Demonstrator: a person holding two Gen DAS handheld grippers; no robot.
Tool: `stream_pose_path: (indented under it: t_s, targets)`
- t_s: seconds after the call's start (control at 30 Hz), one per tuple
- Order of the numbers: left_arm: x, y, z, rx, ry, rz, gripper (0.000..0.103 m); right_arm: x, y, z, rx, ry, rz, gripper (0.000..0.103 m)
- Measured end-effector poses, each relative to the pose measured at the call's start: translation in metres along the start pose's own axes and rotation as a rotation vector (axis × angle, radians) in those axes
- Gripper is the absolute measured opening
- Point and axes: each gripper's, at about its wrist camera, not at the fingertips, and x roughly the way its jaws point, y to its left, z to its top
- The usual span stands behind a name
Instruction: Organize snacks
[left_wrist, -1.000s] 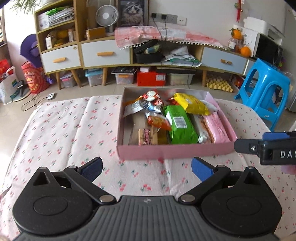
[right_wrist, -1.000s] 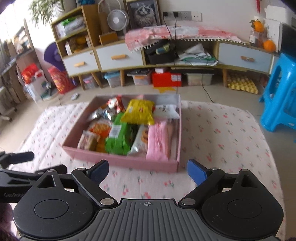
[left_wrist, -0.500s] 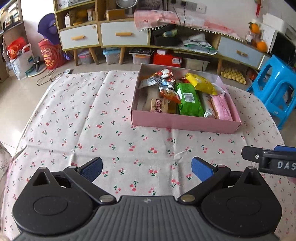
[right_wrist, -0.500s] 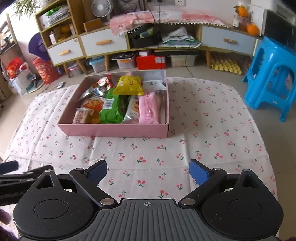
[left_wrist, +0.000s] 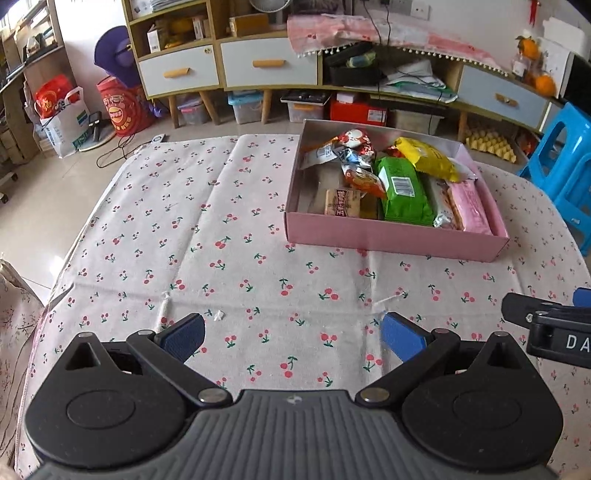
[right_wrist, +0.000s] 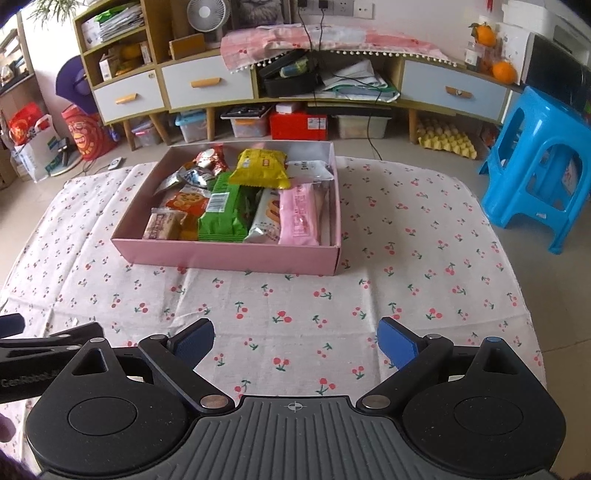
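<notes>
Pink box of snacks on cherry-print surface, well ahead of both tongs. Left tongs wide, empty. Right tongs wide, empty.

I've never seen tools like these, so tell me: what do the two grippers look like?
Each is black plastic with a ribbed grey centre, two round discs at the sides and linked arms ending in blue pads. The left gripper and right gripper look alike. White letters mark their sides. No cables show.
</notes>
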Motion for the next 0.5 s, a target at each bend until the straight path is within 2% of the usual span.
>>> stream_pose_path:
  t_s: [0.5]
  targets:
    - [-0.0038,-0.0011,-0.0033,0.007,0.016,0.018,0.103,0.0009,0.0083,-0.0050,-0.047,0.000,0.001,0.097]
